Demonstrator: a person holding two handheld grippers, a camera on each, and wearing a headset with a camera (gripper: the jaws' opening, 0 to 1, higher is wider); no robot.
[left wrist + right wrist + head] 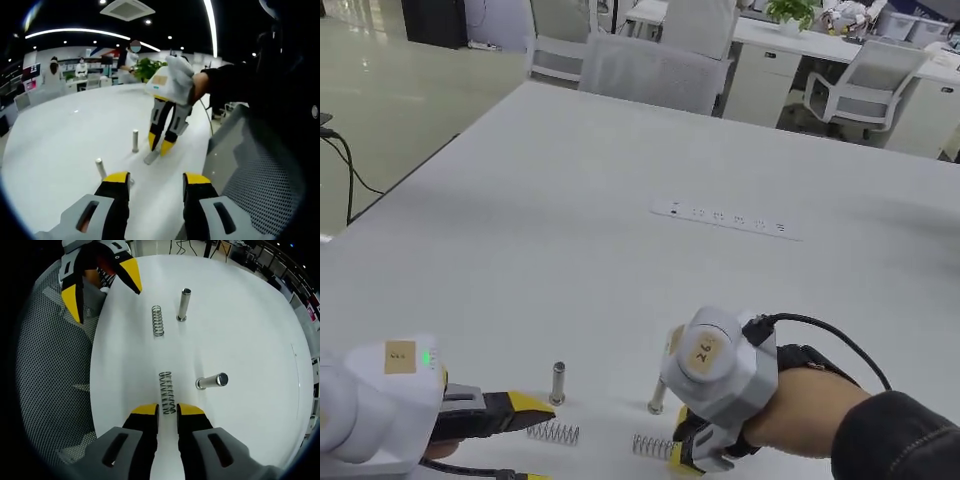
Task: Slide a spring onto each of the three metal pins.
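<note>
Right gripper point(168, 411) sits at the bottom centre of its own view, its yellow-tipped jaws a narrow gap apart and flanking the near end of one spring point(166, 390). That spring lies flat on the white table point(250, 330); whether the tips touch its coils cannot be told. Just right of that spring a metal pin point(212, 381) stands on the table, its top turned toward the camera. Higher in the frame a second spring point(157, 320) lies beside another pin point(183, 304), close but apart. Left gripper point(109, 305) enters at the upper left, jaws spread wide with nothing between them; its own view shows the same wide gap at the bottom. In the head view the left gripper is at the lower left and the right gripper at the lower centre, with the pins and springs between them.
</note>
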